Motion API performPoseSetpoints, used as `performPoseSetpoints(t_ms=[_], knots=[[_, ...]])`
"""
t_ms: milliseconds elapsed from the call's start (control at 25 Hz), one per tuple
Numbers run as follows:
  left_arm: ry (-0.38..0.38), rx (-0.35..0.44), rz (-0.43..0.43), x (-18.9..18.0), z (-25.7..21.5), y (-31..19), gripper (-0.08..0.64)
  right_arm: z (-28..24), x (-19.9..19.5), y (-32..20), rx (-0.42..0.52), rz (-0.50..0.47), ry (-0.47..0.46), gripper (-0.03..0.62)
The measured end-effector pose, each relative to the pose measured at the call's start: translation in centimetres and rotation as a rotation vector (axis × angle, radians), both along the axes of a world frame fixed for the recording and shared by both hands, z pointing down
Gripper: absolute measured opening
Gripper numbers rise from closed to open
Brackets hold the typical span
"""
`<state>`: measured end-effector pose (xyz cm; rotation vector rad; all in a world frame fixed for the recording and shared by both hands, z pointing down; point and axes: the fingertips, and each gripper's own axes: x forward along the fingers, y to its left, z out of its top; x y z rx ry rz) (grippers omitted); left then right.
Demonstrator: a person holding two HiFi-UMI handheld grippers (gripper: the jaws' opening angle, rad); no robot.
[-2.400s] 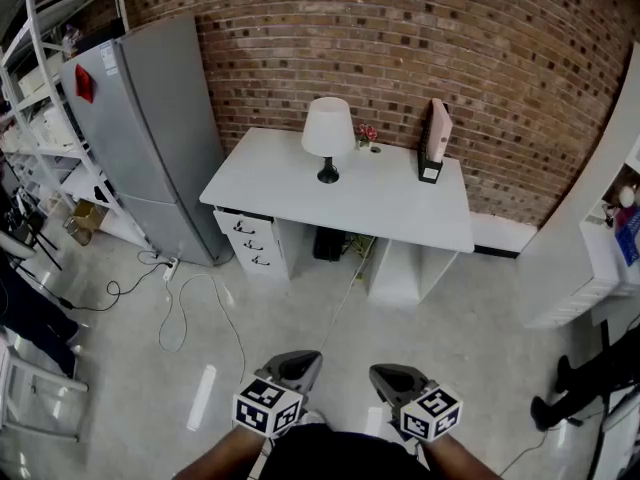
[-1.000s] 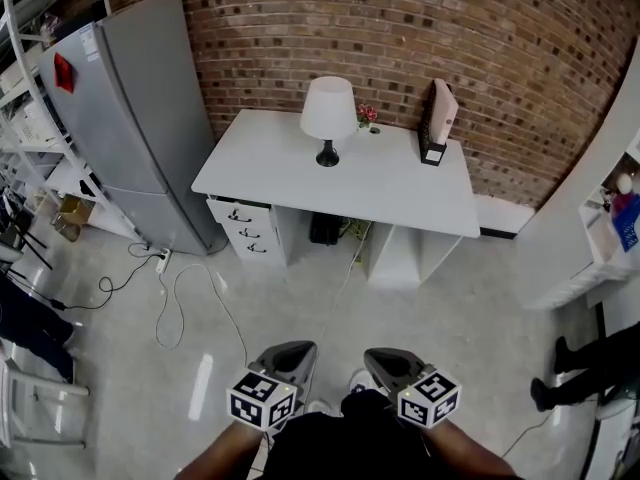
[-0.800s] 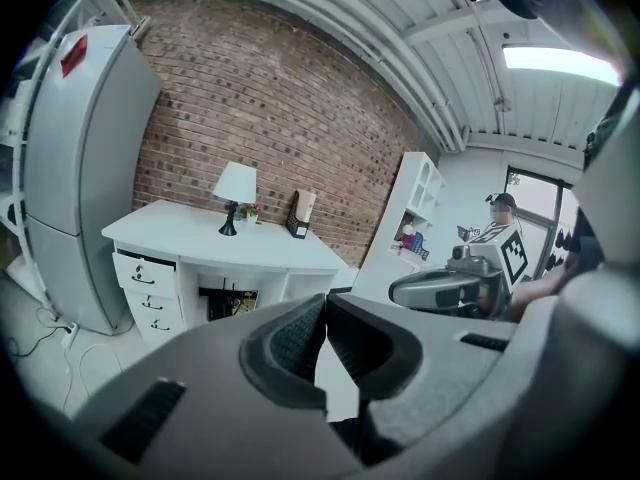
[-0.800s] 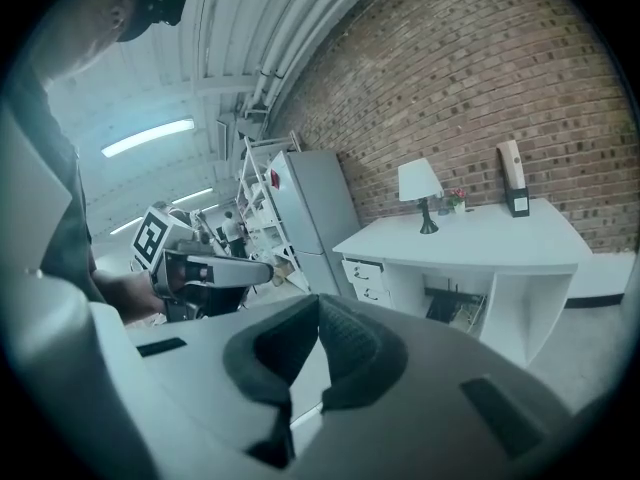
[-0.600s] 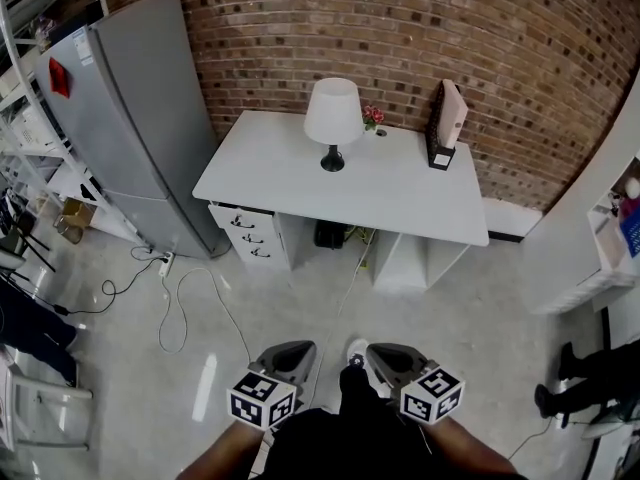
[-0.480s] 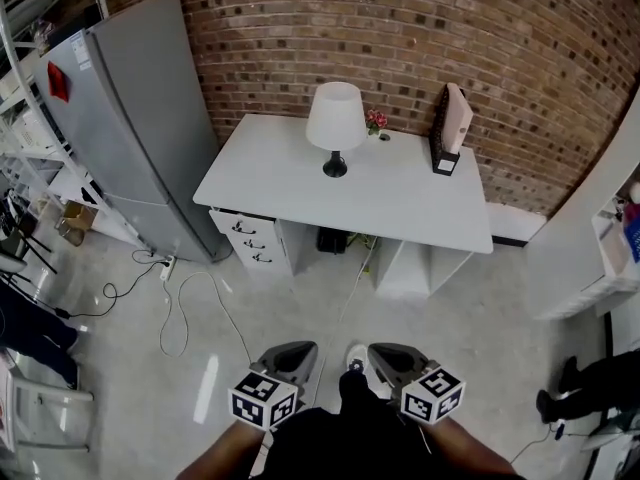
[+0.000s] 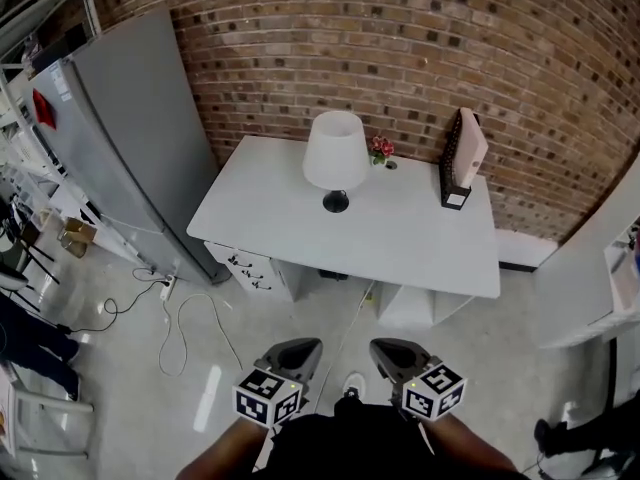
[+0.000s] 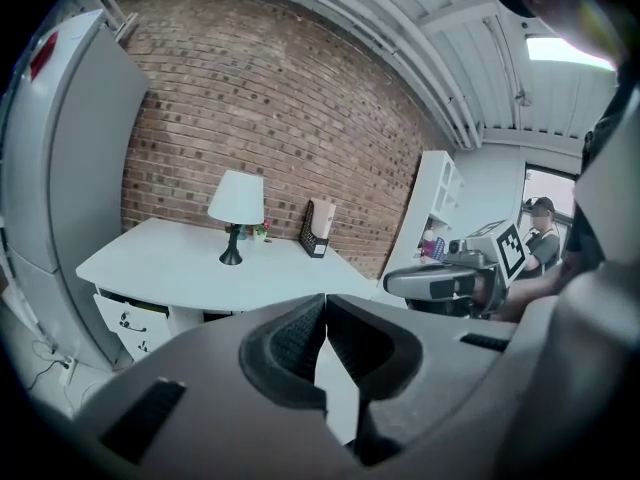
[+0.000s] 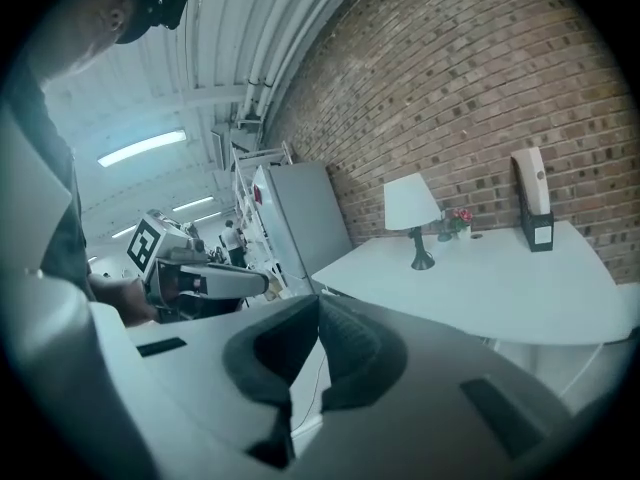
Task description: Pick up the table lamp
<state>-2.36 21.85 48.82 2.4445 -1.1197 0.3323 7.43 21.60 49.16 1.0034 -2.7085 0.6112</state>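
A white desk [image 7: 400, 238] stands against a brick wall [image 7: 400, 58], grey refrigerator [image 7: 130, 138] beside it.

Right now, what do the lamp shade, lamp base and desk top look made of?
Lamp shade: matte white, no sheen, likely fabric or plastic.
Lamp base: black, thin stem on round foot, probably metal; too small to confirm.
Desk top: smooth flat white, likely laminate.
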Motion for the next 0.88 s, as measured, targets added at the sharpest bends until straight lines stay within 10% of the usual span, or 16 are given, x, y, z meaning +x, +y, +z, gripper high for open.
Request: performPoseSetpoints(t_ms=[880], knots=[[-0.061, -0.039, -0.059, 4.4, 0.7, -13.2, 0.005, 1.0, 4.1, -14.2, -0.02, -0.078, -0.021, 0.006]])
